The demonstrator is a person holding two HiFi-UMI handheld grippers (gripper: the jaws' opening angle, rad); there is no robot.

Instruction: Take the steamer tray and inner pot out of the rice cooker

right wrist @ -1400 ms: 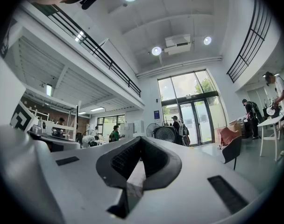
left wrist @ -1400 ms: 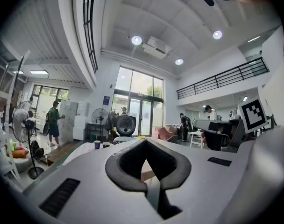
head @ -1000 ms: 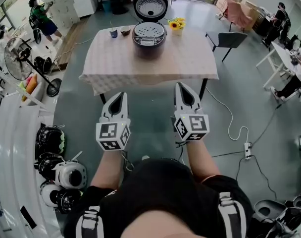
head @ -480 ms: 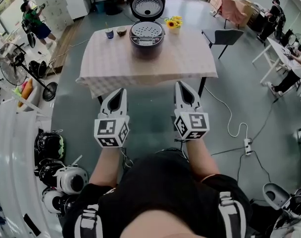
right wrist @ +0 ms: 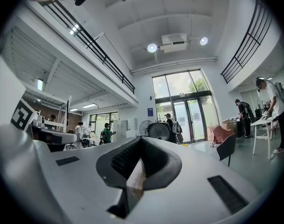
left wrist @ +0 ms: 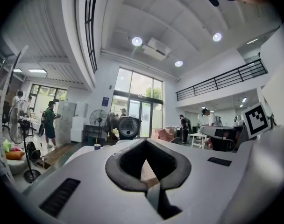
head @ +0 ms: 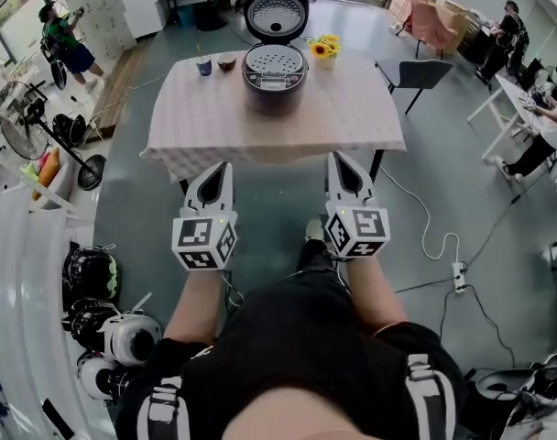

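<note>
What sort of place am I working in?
Likely an open lab or office hall: the cooker sits on a table mid-floor, people work at desks, and a mezzanine rail runs overhead.

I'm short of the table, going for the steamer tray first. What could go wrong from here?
1. The left gripper and the right gripper both have their jaws together; unless opened, they would likely just shove the steamer tray.
2. The cup and bowl stand left of the rice cooker, the flowers close on its right; a wide reach could knock them.

Left claw [head: 212, 183] and right claw [head: 344, 176] level, side by side (both closed, empty).
</note>
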